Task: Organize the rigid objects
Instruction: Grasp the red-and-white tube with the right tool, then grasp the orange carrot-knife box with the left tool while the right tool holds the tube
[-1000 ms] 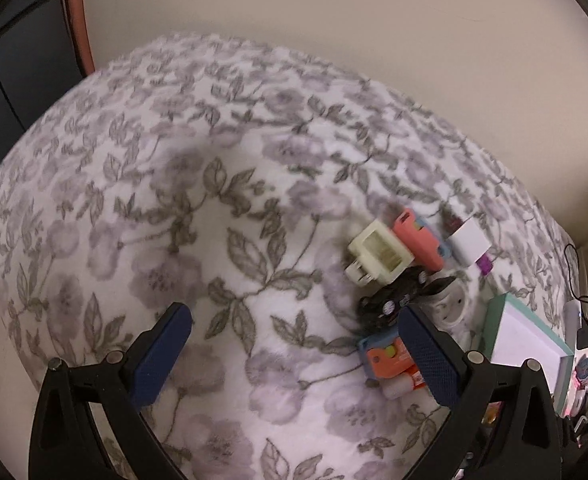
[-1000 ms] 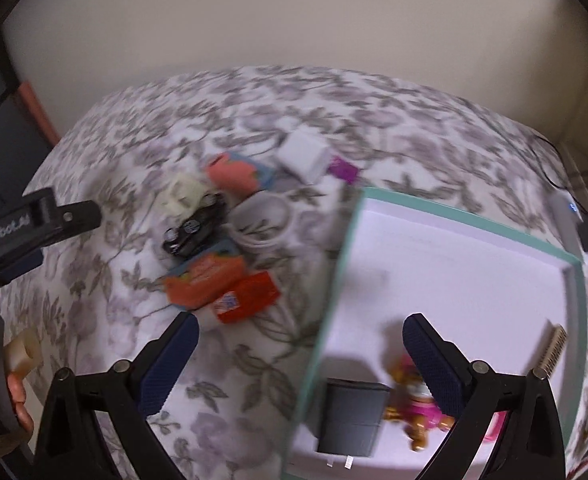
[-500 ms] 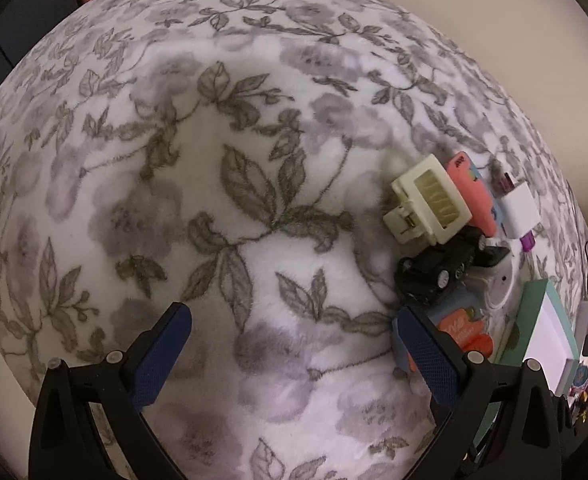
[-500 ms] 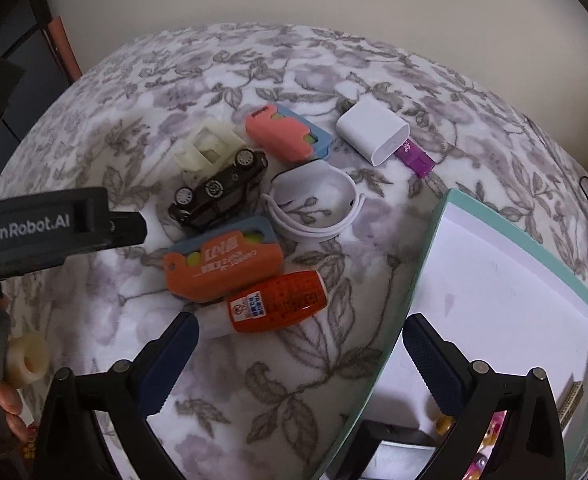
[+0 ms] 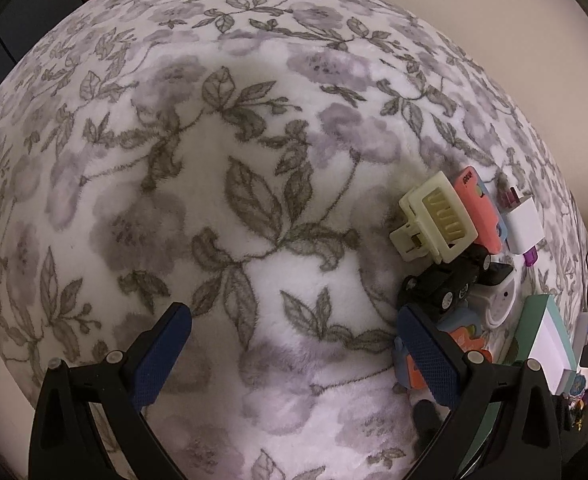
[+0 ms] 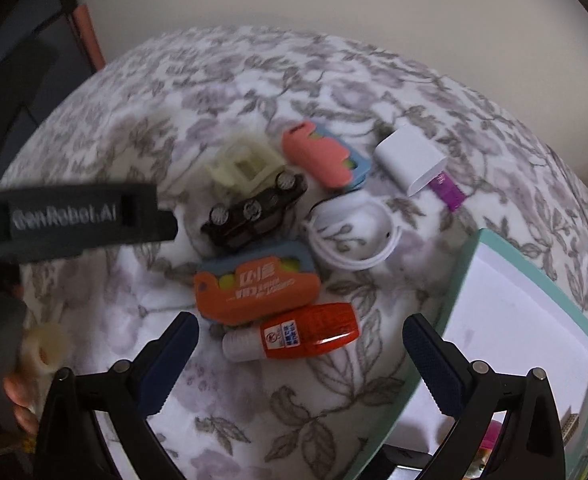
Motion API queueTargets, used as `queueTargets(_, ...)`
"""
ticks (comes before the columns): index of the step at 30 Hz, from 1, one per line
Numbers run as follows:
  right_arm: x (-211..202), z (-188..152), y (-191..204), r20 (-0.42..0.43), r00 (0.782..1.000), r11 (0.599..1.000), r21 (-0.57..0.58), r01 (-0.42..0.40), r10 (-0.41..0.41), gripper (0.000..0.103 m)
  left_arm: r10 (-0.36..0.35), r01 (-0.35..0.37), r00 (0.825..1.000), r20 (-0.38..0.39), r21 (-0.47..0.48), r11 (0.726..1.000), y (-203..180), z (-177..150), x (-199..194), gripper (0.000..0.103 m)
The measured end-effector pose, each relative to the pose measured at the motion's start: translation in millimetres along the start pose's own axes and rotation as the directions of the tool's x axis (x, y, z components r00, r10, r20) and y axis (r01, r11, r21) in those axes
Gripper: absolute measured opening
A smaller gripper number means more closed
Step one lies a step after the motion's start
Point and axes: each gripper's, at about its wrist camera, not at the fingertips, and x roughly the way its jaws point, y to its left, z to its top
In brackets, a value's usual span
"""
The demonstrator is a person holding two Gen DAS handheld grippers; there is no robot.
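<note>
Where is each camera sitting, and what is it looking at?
Left wrist: on the left claw, looking down at the flowery fleece blanket; its two blue-padded fingers show, open.
Right wrist: on the right claw, looking at the small things beside the teal-rimmed white box; its open fingers, the other tool and a hand show.
Both see: the cream plastic hair clip and black toy car.

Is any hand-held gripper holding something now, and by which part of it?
Nothing is held. The left hand-held gripper and right hand-held gripper are both open and empty.
</note>
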Motion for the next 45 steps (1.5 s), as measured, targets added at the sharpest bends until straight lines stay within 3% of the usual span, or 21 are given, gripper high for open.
queueTargets(7, 17, -7, 6, -0.046, 0.999, 0.999, -0.034, 0.019, -0.020, 0.103, -0.008, 0.008, 1.000, -0.013, 0.006, 1.000, 0, -1, 4, 0.103)
queueTargets(17, 18, -11, 1, -0.042, 0.999, 1.000, -0.011, -0.019, 0.018, 0.081, -0.027, 0.027, 0.999, -0.034, 0.025, 0.999, -4, -1, 9, 0.103)
queueTargets(28, -4, -3, -22, 0.006, 0.999, 0.998, 0.052, -0.040, 0.040, 0.080, -0.070, 0.071, 0.997, -0.037, 0.044, 0.996, -16, -1, 6, 0.103)
queueTargets(36, -43, 0, -54, 0.079, 0.997, 0.988, 0.152, -0.012, 0.000, 0.080, -0.132, 0.135, 0.990, -0.043, 0.077, 0.988, -48, -1, 7, 0.103)
queueTargets(45, -62, -7, -106, 0.120, 0.993, 0.954, 0.300, -0.022, -0.015, 0.080, -0.132, 0.136, 0.990, -0.045, 0.118, 0.984, -98, -8, 24, 0.103)
